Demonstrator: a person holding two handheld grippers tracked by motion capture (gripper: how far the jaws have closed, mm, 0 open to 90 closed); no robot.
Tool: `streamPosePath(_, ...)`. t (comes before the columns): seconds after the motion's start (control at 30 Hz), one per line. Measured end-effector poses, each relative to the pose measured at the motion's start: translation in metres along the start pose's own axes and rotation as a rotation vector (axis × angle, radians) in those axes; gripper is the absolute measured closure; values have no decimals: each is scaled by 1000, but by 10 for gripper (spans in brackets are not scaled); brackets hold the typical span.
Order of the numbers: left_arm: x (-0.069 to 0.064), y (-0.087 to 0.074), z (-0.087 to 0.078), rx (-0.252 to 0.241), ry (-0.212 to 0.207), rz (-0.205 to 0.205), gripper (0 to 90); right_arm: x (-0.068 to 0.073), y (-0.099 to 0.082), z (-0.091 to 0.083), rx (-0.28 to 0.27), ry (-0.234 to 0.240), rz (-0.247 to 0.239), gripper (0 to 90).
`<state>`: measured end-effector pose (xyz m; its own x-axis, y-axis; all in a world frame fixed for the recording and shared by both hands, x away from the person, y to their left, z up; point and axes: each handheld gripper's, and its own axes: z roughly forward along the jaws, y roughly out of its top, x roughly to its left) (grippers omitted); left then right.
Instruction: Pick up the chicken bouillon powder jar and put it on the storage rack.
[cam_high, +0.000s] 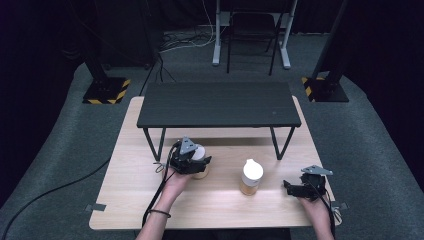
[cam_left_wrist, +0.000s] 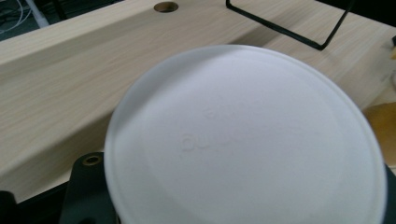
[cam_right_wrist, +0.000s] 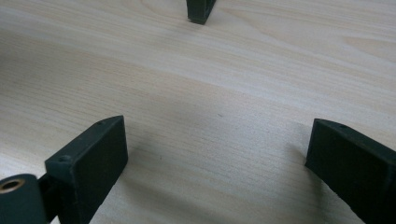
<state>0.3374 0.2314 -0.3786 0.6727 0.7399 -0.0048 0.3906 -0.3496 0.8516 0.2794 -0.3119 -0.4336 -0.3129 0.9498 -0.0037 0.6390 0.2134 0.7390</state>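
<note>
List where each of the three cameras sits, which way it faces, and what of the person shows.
High view: above the near edge, facing forward and down at the table; forearms, both hand-held grippers.
Left gripper view: on the left hand-held gripper, over a white lid.
Right gripper view: on the right hand-held gripper, over bare wood; jaws apart.
Shared: the black shelf.

A small jar (cam_high: 201, 164) with a round white lid (cam_left_wrist: 243, 140) and amber contents stands upright on the light wooden table (cam_high: 130, 190), just in front of the black shelf (cam_high: 219, 104).
</note>
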Motion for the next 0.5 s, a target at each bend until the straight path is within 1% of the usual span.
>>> streamPosePath(0.1, -1, 4, -9, -8, -3, 11, 347, 0, 0, 0, 0, 0, 0, 43)
streamPosePath(0.2, 0, 9, -17, -12, -6, 9, 347, 0, 0, 0, 0, 0, 0, 43)
streamPosePath(0.23, 0, 9, -17, -12, -6, 9, 346, 0, 0, 0, 0, 0, 0, 43)
streamPosePath(0.37, 0, 14, -28, -16, -6, 10, 346, 0, 0, 0, 0, 0, 0, 43)
streamPosePath(0.5, 1, 17, -33, -20, -8, 12, 346, 0, 0, 0, 0, 0, 0, 43)
